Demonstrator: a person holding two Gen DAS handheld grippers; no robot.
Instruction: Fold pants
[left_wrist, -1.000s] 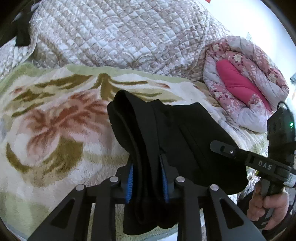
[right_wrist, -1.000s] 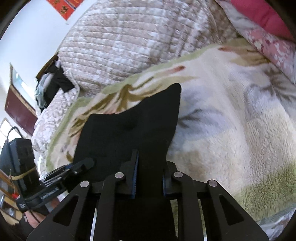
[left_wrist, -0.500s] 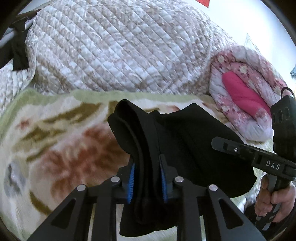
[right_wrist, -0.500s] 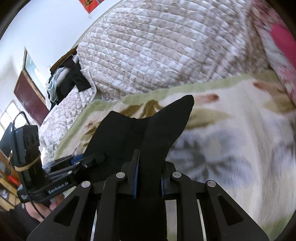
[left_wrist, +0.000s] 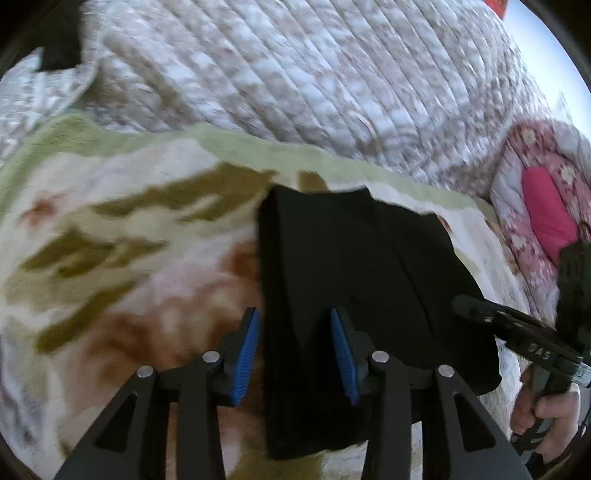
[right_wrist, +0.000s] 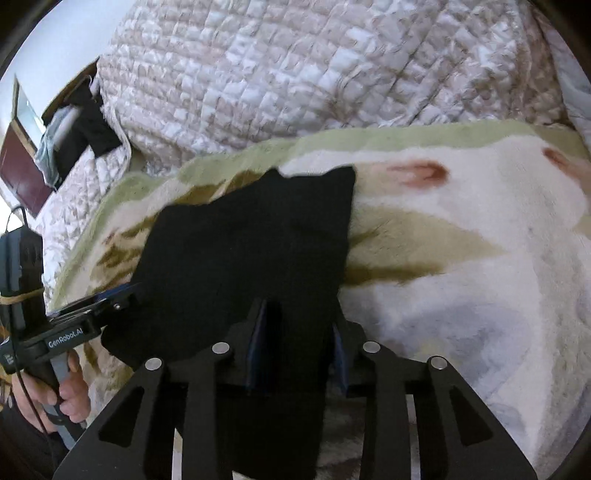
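Jaws newly parted around black pants (left_wrist: 354, 280)

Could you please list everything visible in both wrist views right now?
pants: one, black, folded flat on the blanket, between both grippers' fingers
blanket: one, cream with green and brown floral print, under the pants
quilt: one, beige and white, heaped behind the blanket
floral bedding: one roll, pink, far right
clothes pile: dark and pale items, far left
left gripper: black with blue pads, open around the pants
right gripper: black, open around the pants
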